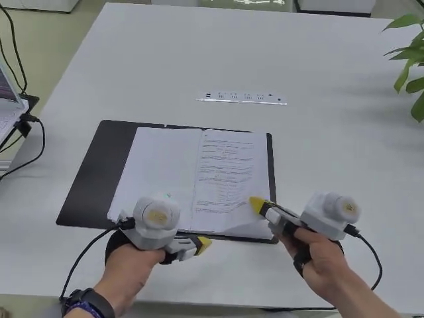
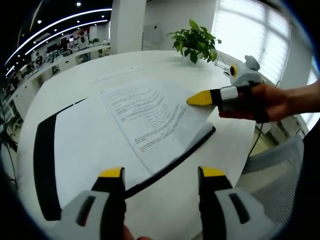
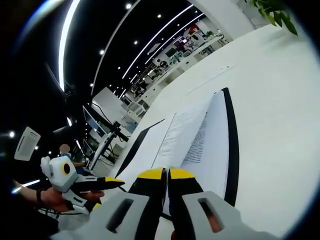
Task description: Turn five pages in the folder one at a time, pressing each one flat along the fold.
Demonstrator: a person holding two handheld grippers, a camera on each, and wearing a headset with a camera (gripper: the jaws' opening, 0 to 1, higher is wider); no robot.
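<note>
Left gripper (image 2: 161, 172) hangs wide open and empty, just near of the open folder (image 1: 93, 192); right gripper (image 3: 167, 173), jaws pressed together, sits at the near corner of the right page (image 1: 228, 172), pinching paper or not I can't tell. Thin, floppy sheet, I'd pinch that corner lightly

Bare tabletop (image 1: 165, 53) fills the upper half of the head view, broken only by a flush socket strip (image 1: 244, 98) at upper centre. The open folder (image 1: 86, 192) lies flat across the middle, low enough to pass over. A laptop (image 1: 5, 109) and its black cable (image 1: 36, 142) stand at the left edge, apart from the folder; plant leaves (image 1: 411, 59) overhang the upper right. A free band of tabletop runs right of the folder. Along the bottom, the left gripper (image 1: 203, 244), jaws apart, and the right gripper (image 1: 257, 204), jaws together at the corner of the page (image 1: 225, 179), sit near each other with a gap between
</note>
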